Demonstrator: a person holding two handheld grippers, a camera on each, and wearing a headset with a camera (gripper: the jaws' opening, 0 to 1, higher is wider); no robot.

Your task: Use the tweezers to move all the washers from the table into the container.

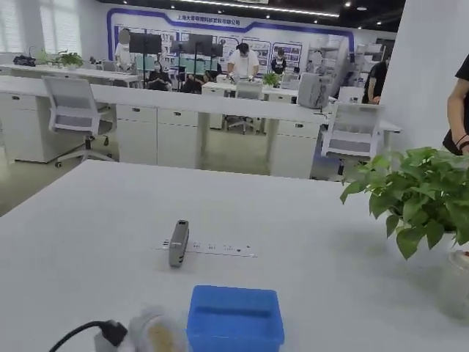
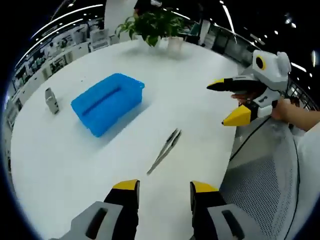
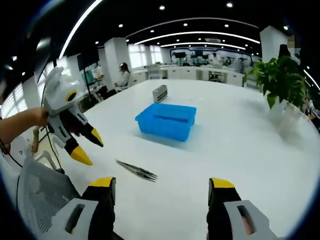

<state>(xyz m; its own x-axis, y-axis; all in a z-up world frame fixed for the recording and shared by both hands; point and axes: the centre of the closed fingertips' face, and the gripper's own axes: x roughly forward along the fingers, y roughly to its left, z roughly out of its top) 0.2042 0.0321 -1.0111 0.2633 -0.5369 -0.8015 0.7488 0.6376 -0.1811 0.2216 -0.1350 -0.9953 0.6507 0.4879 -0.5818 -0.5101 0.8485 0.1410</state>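
Thin metal tweezers (image 2: pixel 165 149) lie flat on the white table (image 2: pixel 190 90), a short way ahead of my left gripper (image 2: pixel 164 187), which stands open with nothing in it. In the right gripper view the tweezers (image 3: pixel 137 171) lie just beyond my right gripper (image 3: pixel 161 183), also open with nothing between its yellow tips. The blue container (image 1: pixel 234 319) sits near the table's front edge, beyond the tweezers (image 2: pixel 107 102) (image 3: pixel 167 121). Each gripper appears in the other's view, held in a hand above the table edge: right gripper (image 2: pixel 226 102), left gripper (image 3: pixel 91 150), both with jaws apart.
A small grey device (image 1: pixel 178 243) stands beyond the container, beside a flush socket strip (image 1: pixel 212 249). A potted plant (image 1: pixel 418 198) is at the table's right. A blurred white object with a black cable (image 1: pixel 146 334) sits at the front left. A grey mesh chair (image 2: pixel 260 185) is by the edge.
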